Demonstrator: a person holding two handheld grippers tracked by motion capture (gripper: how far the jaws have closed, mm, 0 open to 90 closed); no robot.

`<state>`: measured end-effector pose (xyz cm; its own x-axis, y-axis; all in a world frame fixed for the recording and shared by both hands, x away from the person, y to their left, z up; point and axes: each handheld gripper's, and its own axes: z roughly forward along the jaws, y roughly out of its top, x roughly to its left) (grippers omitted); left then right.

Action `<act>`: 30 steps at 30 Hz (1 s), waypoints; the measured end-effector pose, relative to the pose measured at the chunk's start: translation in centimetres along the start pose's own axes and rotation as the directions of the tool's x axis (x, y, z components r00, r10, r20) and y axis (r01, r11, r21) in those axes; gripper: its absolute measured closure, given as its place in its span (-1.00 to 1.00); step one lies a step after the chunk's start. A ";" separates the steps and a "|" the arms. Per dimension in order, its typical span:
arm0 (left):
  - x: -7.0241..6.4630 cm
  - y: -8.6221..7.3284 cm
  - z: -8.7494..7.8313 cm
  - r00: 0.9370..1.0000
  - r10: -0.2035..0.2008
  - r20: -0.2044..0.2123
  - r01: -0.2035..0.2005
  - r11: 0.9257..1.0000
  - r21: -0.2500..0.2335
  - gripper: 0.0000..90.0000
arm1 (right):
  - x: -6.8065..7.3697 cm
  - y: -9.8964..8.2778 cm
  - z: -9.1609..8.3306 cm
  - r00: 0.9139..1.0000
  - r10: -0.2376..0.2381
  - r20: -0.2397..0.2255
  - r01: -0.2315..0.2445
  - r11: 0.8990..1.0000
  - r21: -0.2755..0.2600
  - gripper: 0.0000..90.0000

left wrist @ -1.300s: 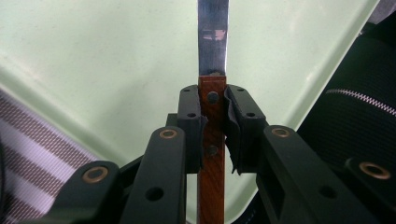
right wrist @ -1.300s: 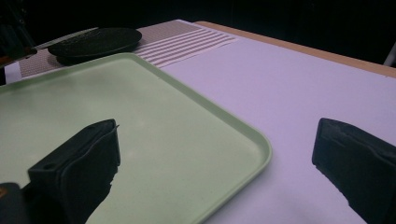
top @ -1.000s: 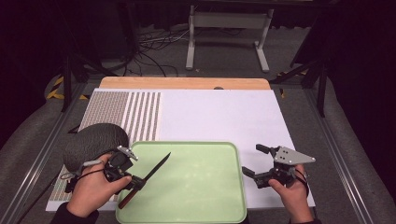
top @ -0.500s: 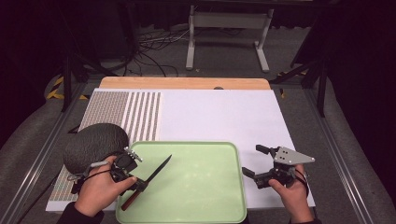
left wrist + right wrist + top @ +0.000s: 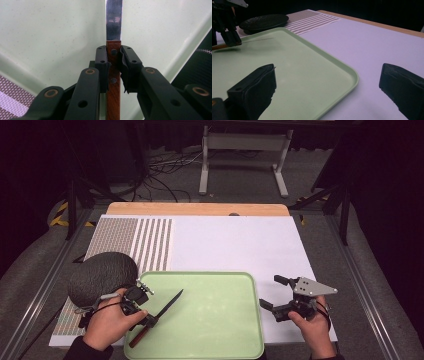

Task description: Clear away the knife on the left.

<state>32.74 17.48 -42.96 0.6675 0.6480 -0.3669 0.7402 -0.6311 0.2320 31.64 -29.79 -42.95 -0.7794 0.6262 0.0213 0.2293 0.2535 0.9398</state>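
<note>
Knife (image 5: 156, 314) placement on the green tray (image 5: 235, 340) looked to be the step in hand: the left gripper (image 5: 142, 311) held the knife by its wooden handle over the tray's near-left corner, blade slanting away toward the tray's middle. In the left gripper view the two black pads (image 5: 102, 65) were clamped on either side of the handle (image 5: 113, 82) just behind the point where the steel blade (image 5: 113, 20) began, one rivet level with the pads and another below them, the rest of the handle running back between the jaws. Whether the knife already touched the tray floor could not be told; it appeared very close above it. The next move, by my reading, called for setting it down flat inside the rim and then easing the pads apart without dragging the handle. The right gripper (image 5: 280, 296) waited just off the tray's right edge over the white mat (image 5: 240, 245), its jaws wide apart and empty. A dark round plate (image 5: 102, 277) sat beside the tray's far-left corner.
</note>
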 end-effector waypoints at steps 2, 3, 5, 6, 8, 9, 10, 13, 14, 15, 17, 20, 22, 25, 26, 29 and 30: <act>0.0 0.0 0.2 1.000 -0.004 0.002 0.004 1.000 0.005 0.72 | 0.0 0.0 0.0 1.000 -0.002 0.000 0.002 1.000 0.000 -0.96; 0.1 0.0 0.2 1.000 -0.005 0.003 0.005 1.000 0.007 0.72 | 0.0 0.0 0.0 1.000 -0.002 0.000 0.002 1.000 0.000 -0.96; 0.1 0.1 0.4 1.000 -0.005 0.001 0.005 1.000 0.014 0.72 | 0.0 0.0 0.0 1.000 -0.002 0.000 0.002 1.000 0.001 -0.96; 0.1 0.1 0.5 1.000 -0.002 0.001 0.002 1.000 0.015 0.72 | 0.0 0.0 0.0 1.000 -0.002 -0.001 0.002 1.000 0.001 -0.96; 0.1 0.1 0.5 1.000 0.001 -0.002 -0.001 1.000 0.021 0.72 | 0.0 0.0 0.0 1.000 -0.003 0.000 0.003 1.000 0.001 -0.96; 0.1 0.1 0.6 1.000 -0.002 -0.006 0.002 1.000 0.026 0.72 | 0.0 0.0 0.0 1.000 -0.003 0.000 0.003 1.000 0.001 -0.96; 0.1 0.1 0.6 1.000 -0.002 -0.006 0.002 1.000 0.026 0.72 | 0.0 0.0 0.0 1.000 -0.002 0.000 0.002 1.000 -0.001 -0.96; 0.1 0.1 0.8 1.000 -0.008 -0.009 0.008 0.999 0.035 0.72 | 0.0 0.0 -0.1 1.000 -0.003 -0.001 0.003 1.000 0.000 -0.96; 0.2 0.1 0.8 1.000 -0.008 -0.010 0.008 0.999 0.038 0.72 | 0.1 0.1 -0.1 1.000 -0.005 -0.002 0.005 1.000 -0.001 -0.96; 0.2 0.1 0.8 1.000 -0.008 -0.010 0.008 0.999 0.038 0.72 | 0.1 0.1 -0.1 1.000 -0.005 -0.002 0.005 1.000 -0.001 -0.96; 0.2 0.1 0.9 1.000 -0.010 -0.015 0.010 0.999 0.037 0.72 | 0.1 0.1 -0.1 1.000 -0.007 -0.002 0.007 1.000 -0.001 -0.96; 0.1 0.1 0.9 1.000 -0.009 -0.018 0.010 0.999 0.045 0.72 | 0.0 0.1 -0.1 1.000 -0.004 -0.003 0.004 1.000 -0.002 -0.96; 0.2 0.1 0.9 1.000 -0.010 -0.020 0.011 0.999 0.048 0.72 | 0.0 0.0 -0.1 1.000 -0.005 -0.003 0.005 1.000 -0.001 -0.96; 0.2 0.1 0.9 1.000 -0.012 -0.022 0.013 0.999 0.046 0.72 | 0.1 0.1 -0.1 1.000 -0.006 -0.002 0.006 1.000 0.001 -0.96; 0.2 0.1 0.9 1.000 -0.012 -0.023 0.013 0.999 0.045 0.72 | 0.1 0.1 -0.1 1.000 -0.006 -0.002 0.006 1.000 0.001 -0.96; 0.1 0.1 0.9 1.000 -0.005 -0.025 0.006 0.999 0.044 0.60 | 0.1 0.1 -0.1 1.000 -0.006 -0.002 0.006 1.000 0.001 -0.96; 0.1 0.1 0.8 1.000 -0.005 -0.023 0.006 0.999 0.040 0.43 | 0.0 0.1 -0.1 1.000 -0.006 -0.002 0.006 1.000 0.002 -0.96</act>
<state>32.77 17.10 -43.71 0.6652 0.6609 -0.3475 0.7405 -0.6436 0.1935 31.55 -29.84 -42.84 -0.7819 0.6232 0.0168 0.2263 0.2587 0.9391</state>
